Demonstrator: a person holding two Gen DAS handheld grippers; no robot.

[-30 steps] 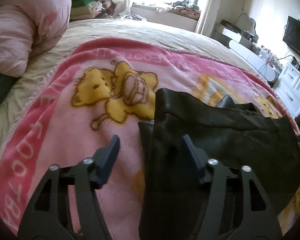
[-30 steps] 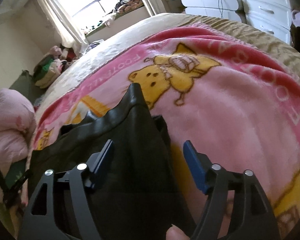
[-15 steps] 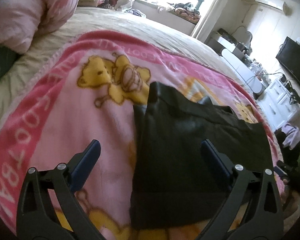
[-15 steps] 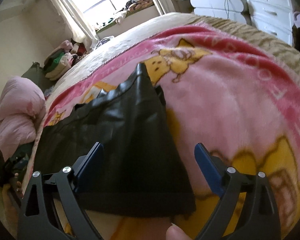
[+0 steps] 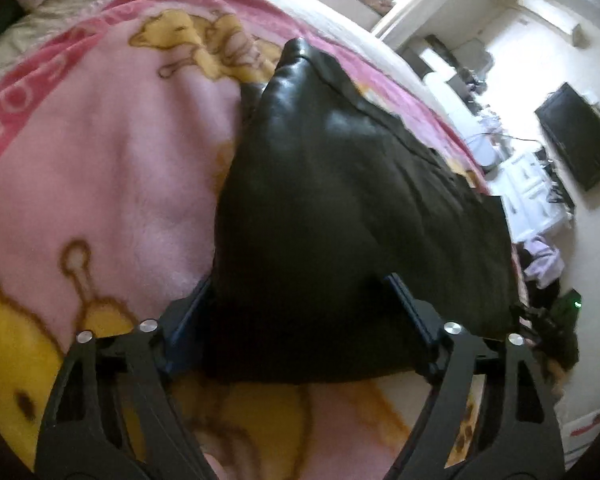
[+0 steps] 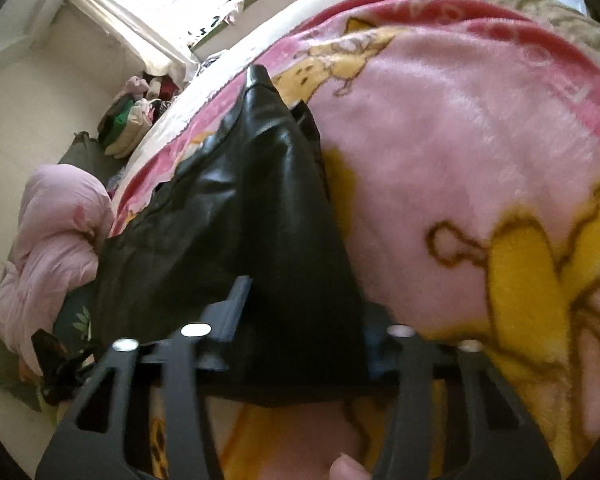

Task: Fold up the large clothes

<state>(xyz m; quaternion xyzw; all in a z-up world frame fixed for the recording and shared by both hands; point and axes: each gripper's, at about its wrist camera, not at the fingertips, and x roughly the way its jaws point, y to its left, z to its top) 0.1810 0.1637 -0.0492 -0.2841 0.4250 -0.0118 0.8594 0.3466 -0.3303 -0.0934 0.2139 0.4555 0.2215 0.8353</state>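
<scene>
A folded black leather-like garment [image 5: 340, 184] lies on a pink fleece blanket with yellow bears [image 5: 100, 184]. My left gripper [image 5: 300, 312] is open, its two fingers straddling the garment's near left corner, the fabric's near hem between them. In the right wrist view the same garment [image 6: 240, 220] lies on the blanket [image 6: 480, 160]. My right gripper [image 6: 304, 312] is open around the garment's near right corner; its right finger is partly hidden behind the fabric.
A pink duvet [image 6: 52, 232] is bunched at the bed's left side. A stack of folded clothes [image 6: 128, 128] sits by the window. A wall TV [image 5: 576, 136] and white drawers [image 5: 532, 196] stand beyond the bed's right edge.
Both grippers have dropped and moved forward onto the garment's near hem, so its corners now sit between the fingers. The jaws have narrowed a little but remain open.
</scene>
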